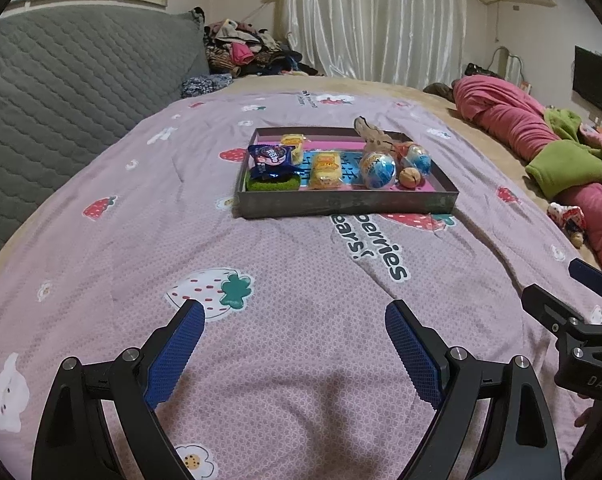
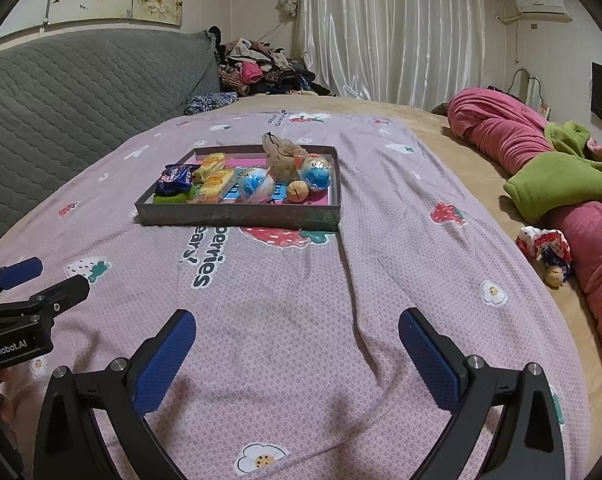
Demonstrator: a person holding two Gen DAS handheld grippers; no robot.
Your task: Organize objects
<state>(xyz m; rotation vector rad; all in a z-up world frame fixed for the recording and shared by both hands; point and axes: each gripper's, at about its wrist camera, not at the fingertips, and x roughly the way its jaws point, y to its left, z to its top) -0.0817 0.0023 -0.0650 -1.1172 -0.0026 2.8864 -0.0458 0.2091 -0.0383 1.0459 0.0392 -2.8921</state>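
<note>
A shallow dark tray sits on the pink strawberry bedspread. It holds a blue biscuit pack, yellow snack packs, two blue-and-white foil eggs, a walnut, a green pad and a crumpled brown bag. My left gripper is open and empty, well short of the tray. My right gripper is open and empty, also well short of it.
A grey quilted headboard stands at the left. Pink and green bedding is heaped at the right, with a small wrapped toy beside it. A clothes pile lies at the far end by the curtains.
</note>
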